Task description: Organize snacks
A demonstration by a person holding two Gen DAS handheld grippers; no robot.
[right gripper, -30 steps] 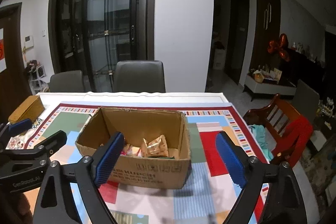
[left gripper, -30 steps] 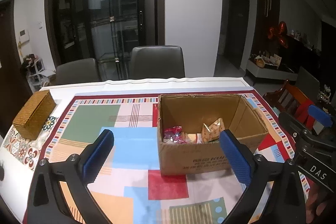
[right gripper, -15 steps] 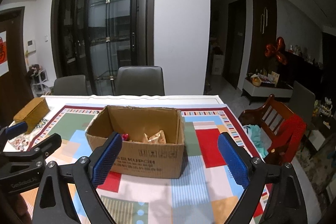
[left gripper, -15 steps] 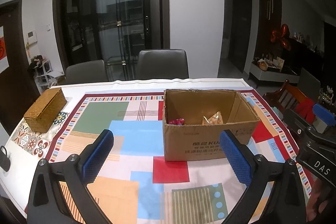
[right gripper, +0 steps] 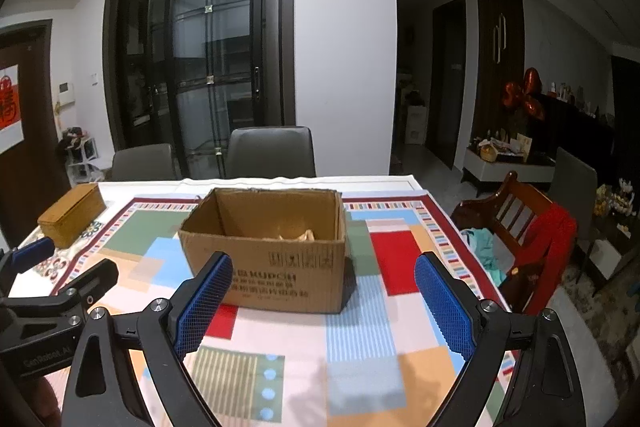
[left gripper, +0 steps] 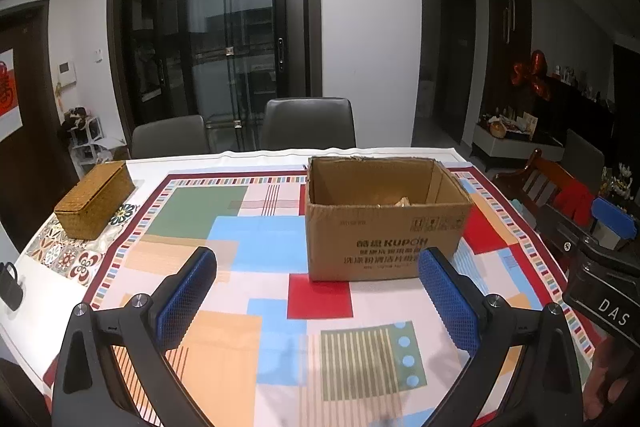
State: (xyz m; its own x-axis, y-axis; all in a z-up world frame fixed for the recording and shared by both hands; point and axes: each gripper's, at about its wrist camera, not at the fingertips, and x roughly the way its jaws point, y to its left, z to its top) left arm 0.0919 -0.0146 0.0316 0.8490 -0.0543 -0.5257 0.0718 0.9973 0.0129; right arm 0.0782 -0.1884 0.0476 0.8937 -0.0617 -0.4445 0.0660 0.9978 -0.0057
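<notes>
Cardboard box: placed at 12 o'clock on the surface; snack packets glimpsed inside. Left tongs, right tongs: spread, nothing held. No loose snacks seen; sorting judged nearly finished.

Cardboard box on the tablecloth, wicker box far left, 2 chairs behind

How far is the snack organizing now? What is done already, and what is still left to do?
Done: some snack packets lie inside the cardboard box, only partly seen over its wall. In hand: nothing; the left gripper and the right gripper are both open and empty, short of the box. Left: no loose snacks show on the tablecloth, so the job looks nearly or fully finished.
</notes>
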